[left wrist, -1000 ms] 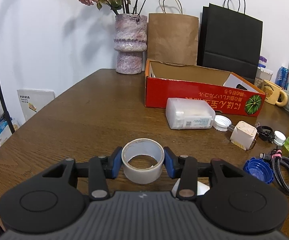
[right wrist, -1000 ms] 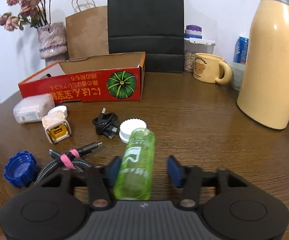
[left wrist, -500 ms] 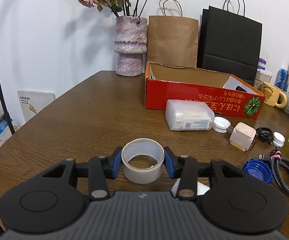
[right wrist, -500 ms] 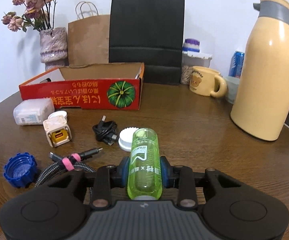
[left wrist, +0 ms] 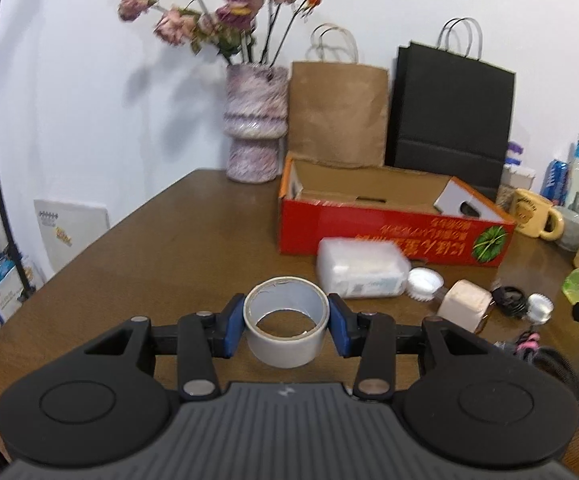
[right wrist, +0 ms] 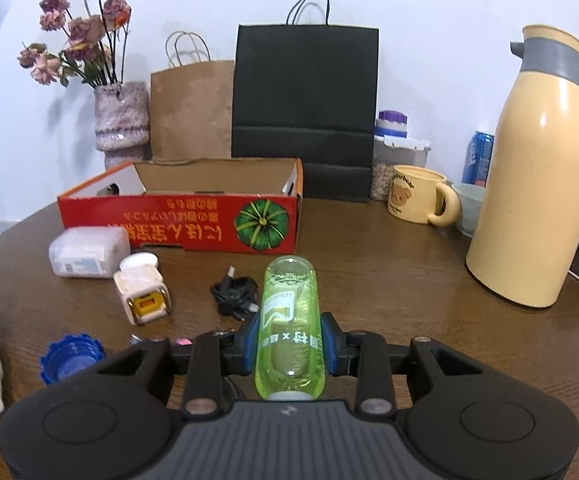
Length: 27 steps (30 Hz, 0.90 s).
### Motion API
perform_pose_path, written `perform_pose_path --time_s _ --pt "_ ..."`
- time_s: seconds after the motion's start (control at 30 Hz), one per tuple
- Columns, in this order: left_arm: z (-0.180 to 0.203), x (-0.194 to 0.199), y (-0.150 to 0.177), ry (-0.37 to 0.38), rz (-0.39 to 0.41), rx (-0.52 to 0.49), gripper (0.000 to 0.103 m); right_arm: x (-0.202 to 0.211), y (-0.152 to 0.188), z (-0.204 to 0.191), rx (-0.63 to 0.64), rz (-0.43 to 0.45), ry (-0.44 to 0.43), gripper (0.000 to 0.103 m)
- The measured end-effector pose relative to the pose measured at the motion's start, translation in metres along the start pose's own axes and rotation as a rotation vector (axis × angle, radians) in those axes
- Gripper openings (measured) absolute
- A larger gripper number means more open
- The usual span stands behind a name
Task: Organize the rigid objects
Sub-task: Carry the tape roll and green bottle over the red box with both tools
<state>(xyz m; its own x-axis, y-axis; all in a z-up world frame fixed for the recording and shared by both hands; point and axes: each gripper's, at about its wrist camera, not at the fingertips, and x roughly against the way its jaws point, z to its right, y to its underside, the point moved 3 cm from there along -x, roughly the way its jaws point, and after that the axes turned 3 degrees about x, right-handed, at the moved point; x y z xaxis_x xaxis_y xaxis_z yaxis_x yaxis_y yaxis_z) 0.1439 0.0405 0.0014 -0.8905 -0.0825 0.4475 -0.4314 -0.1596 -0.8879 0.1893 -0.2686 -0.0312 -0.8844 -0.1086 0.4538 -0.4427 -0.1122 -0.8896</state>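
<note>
Two grippers, each holding an item, face an open red box.

The left gripper [left wrist: 287,326] clamps a tape roll [left wrist: 286,320], hole up; the right gripper [right wrist: 289,346] clamps a green bottle [right wrist: 289,320], long axis pointing away toward the box [right wrist: 181,220] beyond. The box's upside-down writing is unreadable; the bottle label is partly legible, "×".

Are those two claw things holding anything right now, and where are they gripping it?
Yes. The left gripper pinches a roll of tape across its outer sides. The right gripper clamps a green bottle around the middle of its body.
</note>
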Motion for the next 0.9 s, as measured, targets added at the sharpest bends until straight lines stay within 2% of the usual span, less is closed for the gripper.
perform_pose_path --time_s 0.1,0.2,0.57,0.9 --pt "0.009 0.005 -0.010 0.049 0.011 -0.006 0.044 0.003 -0.007 -0.003 0.001 0.018 -0.003 0.030" --pt "0.018 0.007 -0.021 0.066 0.026 -0.017 0.044 0.006 -0.016 -0.007 0.002 0.038 -0.011 0.030" --pt "0.041 -0.003 -0.053 0.093 0.048 -0.021 0.044 0.010 -0.050 -0.024 0.026 0.108 -0.038 0.030" --pt "0.053 -0.023 -0.077 0.116 0.064 -0.005 0.044 -0.004 -0.081 -0.043 0.027 0.161 -0.073 0.030"
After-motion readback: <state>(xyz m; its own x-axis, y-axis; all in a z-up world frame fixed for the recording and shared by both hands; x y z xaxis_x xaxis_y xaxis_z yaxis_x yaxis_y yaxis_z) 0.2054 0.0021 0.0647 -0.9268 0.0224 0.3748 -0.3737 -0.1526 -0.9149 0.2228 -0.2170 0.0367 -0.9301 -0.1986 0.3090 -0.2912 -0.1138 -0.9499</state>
